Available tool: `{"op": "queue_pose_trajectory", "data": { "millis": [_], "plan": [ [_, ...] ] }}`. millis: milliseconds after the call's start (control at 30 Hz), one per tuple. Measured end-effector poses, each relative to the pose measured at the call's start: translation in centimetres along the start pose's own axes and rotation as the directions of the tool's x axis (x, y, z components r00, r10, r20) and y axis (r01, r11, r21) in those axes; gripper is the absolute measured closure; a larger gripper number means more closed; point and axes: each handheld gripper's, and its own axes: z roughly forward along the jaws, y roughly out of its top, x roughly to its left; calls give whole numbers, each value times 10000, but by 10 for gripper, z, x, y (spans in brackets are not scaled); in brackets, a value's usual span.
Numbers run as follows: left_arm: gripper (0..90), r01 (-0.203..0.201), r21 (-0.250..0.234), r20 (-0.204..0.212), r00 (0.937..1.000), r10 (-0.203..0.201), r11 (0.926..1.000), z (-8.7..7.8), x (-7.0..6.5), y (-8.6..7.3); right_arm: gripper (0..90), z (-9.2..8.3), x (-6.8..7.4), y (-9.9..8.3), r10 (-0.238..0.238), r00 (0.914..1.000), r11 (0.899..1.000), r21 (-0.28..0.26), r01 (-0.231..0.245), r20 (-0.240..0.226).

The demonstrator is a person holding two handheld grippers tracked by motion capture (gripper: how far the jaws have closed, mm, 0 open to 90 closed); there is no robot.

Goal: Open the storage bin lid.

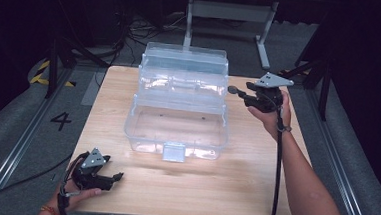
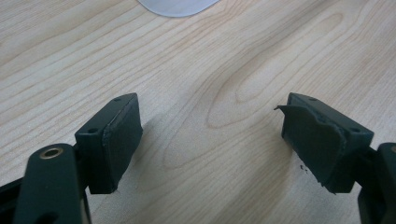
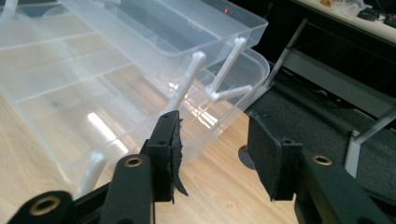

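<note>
A clear box (image 1: 178, 107) stands open mid-counter (image 1: 254, 181). Right tongs (image 1: 235, 90) hover released just beside its far right corner, gripping nothing. Left tongs (image 1: 118, 175) rest released at the near left, well apart.

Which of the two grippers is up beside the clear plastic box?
The right gripper, jaws open and empty beside the clear cantilever box's right end. The left gripper rests at the table's near-left corner.
</note>
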Motion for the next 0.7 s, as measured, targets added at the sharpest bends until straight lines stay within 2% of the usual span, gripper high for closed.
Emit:
{"op": "queue_pose_trajectory", "data": {
  "millis": [133,300,367,700],
  "plan": [
    [206,3,-10,-10,10000,-3,10000,0,0,0,502,-2,3,-8,-124,9999,9998,134,123,53],
    [206,-1,-9,-12,10000,1,10000,0,0,0,453,-7,6,-22,-53,10000,9997,244,54,-28],
    [206,15,-3,-4,10000,-15,10000,0,0,0,418,-8,7,-27,48,9999,9987,516,-40,-149],
    [205,36,-7,-7,10000,-36,10000,0,0,0,398,-15,18,-64,-156,9993,9943,1049,191,-347]
  ]
}}
